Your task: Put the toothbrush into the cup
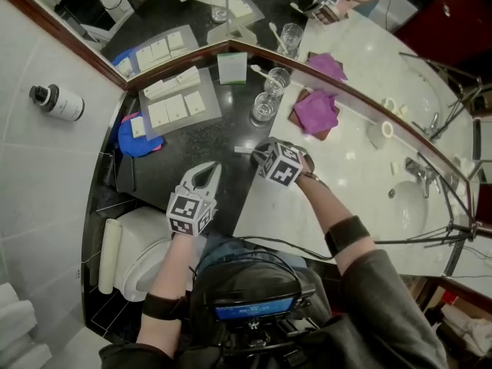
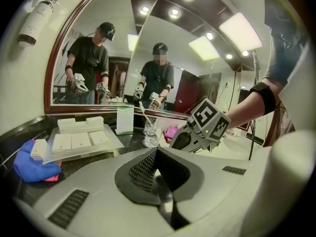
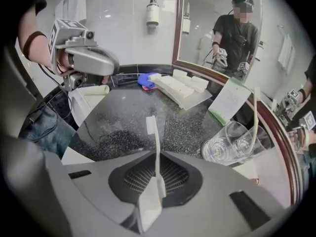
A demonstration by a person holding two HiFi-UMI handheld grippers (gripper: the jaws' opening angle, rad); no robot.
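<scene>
Left claw is pinched shut on nothing and hangs over the near edge of the surface. Right claw grips the toothbrush by its handle end, head jutting free. The empty cup stands by the back edge, beside a glass with a brush in it. Held so far back, the brush may swing, clip a rim and topple a glass.
</scene>
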